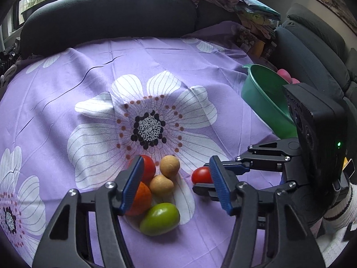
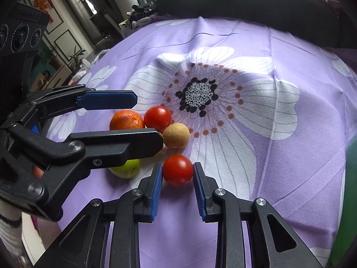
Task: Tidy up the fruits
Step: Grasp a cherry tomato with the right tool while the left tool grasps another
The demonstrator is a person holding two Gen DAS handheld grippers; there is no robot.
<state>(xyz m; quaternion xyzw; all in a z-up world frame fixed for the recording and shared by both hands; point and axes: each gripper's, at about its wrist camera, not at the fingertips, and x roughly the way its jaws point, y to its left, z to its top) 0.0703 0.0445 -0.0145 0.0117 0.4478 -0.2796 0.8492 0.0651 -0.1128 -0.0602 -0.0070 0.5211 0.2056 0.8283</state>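
— While the left gripper (image 1: 176, 183) hangs spread wide over the fruit heap, what does anyone make of the scene, going left to right from the big white flower (image 2: 200, 93) printed on the purple cloth (image 1: 67, 93)?

— Left of the flower's near petals lies the orange (image 2: 126, 120), with a red tomato (image 2: 158, 118) touching it on the right. Two tan fruits sit just nearer: the rounder tan fruit (image 2: 176, 135) is plain, the lower one (image 1: 161, 185) shows best from the left wrist. Nearest of the heap is the green fruit (image 1: 160, 218).

— And the left tool grasps nothing?

— Nothing; its blue pads stand apart with the heap between and below them.

— Further right?

— A second tomato (image 2: 177, 170), a little apart from the heap, sits between the fingers of the right gripper (image 2: 177, 174). The pads look right against its sides, but whether they press or merely flank it cannot be told.

— Then the step in hand?

— Seemingly the pick of that tomato. The green bowl (image 1: 263, 93) stands well right of the flower, so the next move likely calls for a firm but gentle squeeze, a lift, and a carry rightwards to it.
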